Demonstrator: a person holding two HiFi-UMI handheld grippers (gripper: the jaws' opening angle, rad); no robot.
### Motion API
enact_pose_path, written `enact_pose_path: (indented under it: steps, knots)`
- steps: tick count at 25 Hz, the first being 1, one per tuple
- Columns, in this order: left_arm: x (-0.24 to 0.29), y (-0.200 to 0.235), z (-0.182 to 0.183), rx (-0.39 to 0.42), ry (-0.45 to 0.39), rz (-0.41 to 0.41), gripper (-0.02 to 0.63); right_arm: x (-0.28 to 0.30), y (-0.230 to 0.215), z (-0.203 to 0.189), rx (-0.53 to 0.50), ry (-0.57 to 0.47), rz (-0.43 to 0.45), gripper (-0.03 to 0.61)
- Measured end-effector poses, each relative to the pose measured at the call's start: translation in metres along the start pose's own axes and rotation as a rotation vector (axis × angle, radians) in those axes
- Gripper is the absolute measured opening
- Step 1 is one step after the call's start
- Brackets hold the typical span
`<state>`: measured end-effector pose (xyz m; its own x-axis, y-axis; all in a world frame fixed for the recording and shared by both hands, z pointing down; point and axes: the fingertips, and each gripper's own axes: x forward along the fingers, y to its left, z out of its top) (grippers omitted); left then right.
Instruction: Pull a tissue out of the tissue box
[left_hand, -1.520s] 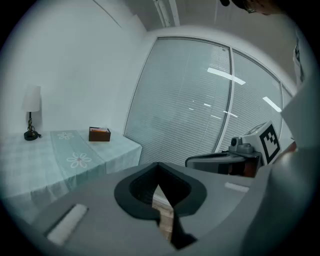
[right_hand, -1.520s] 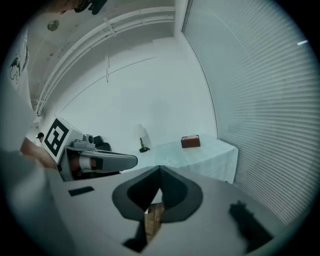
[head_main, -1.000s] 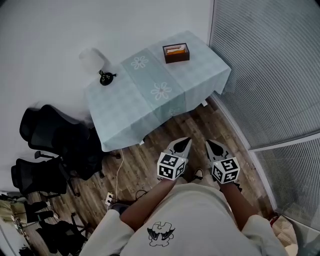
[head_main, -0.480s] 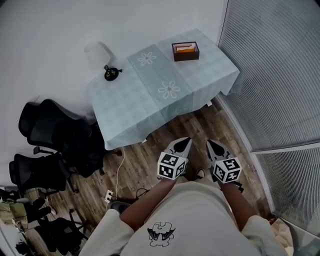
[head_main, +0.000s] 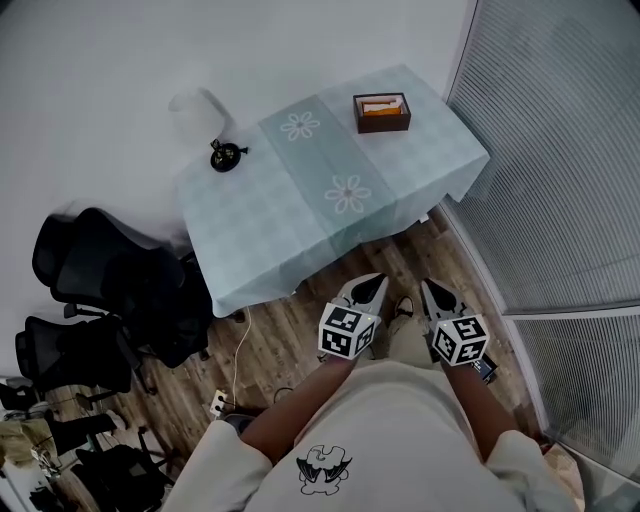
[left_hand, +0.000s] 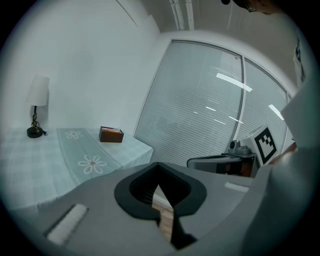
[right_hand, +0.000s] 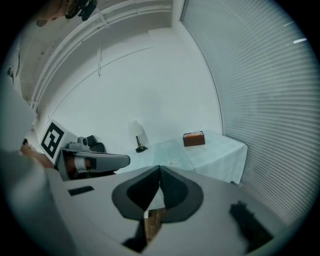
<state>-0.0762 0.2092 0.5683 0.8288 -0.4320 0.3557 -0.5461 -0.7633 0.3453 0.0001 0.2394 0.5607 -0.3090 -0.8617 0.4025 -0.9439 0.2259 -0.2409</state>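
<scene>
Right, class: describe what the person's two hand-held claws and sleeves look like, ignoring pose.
The grey, pointed left claw and matching right claw each have black-lined inner faces and carry a white cube with black square markers. The person wears a cream short-sleeved T-shirt with a small black print.

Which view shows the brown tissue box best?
Head view: it looks down into the brown rectangular tissue box, showing its open top and orange-white contents. The left gripper view shows the box small and side-on; the right gripper view shows the box likewise.
</scene>
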Motion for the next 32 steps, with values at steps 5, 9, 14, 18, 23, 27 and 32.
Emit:
enact_pose_path:
  steps: [5, 9, 14, 18, 23, 27, 32]
  knots:
    - [0.045, 0.036, 0.022, -0.007, 0.001, 0.025, 0.006, 0.048, -0.04, 0.028, -0.007, -0.011, 0.019, 0.012]
    - [0.098, 0.072, 0.046, -0.003, 0.004, 0.065, 0.006, 0.103, -0.092, 0.048, -0.001, -0.007, 0.047, 0.012]
    - [0.174, 0.119, 0.098, -0.012, 0.023, 0.13, 0.006, 0.177, -0.156, 0.096, -0.003, 0.026, 0.106, 0.012]
    - [0.226, 0.143, 0.145, -0.009, 0.015, 0.165, 0.006, 0.223, -0.199, 0.141, -0.026, 0.027, 0.157, 0.012]
    - [0.266, 0.168, 0.184, -0.02, 0.013, 0.19, 0.006, 0.265, -0.225, 0.181, -0.064, 0.033, 0.21, 0.012]
    - [0.288, 0.182, 0.199, -0.023, 0.018, 0.184, 0.006, 0.281, -0.238, 0.185, -0.037, 0.038, 0.194, 0.012]
    - [0.303, 0.198, 0.21, -0.017, 0.023, 0.165, 0.006, 0.296, -0.24, 0.19, -0.031, 0.042, 0.177, 0.012]
